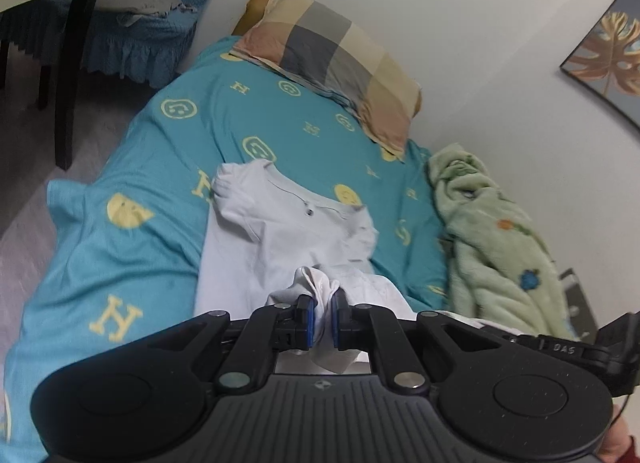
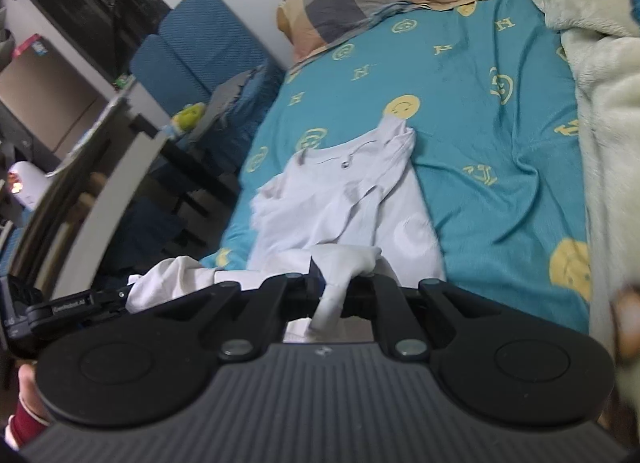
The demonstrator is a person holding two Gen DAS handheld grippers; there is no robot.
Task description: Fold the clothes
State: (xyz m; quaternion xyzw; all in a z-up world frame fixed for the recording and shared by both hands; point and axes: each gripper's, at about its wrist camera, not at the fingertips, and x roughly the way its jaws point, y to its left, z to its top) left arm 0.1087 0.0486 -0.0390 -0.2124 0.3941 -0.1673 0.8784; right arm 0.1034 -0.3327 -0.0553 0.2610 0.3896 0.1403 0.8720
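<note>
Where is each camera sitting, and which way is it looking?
Left wrist view: sits on the left gripper, looks along the bed toward the checked pillow; its pads pinch the white shirt.
Right wrist view: sits on the right gripper, looks up the bed the same way; it pinches the white shirt too, and a red sleeve shows.
Both share: shirt, pillow, teal sheet, green blanket, and each sees the other gripper at its edge.

White shirt (image 1: 280, 231); teal sheet (image 1: 132, 167) w/ yellow smileys & H's; plaid pillow (image 1: 336, 59); green blanket (image 1: 492, 239).
</note>
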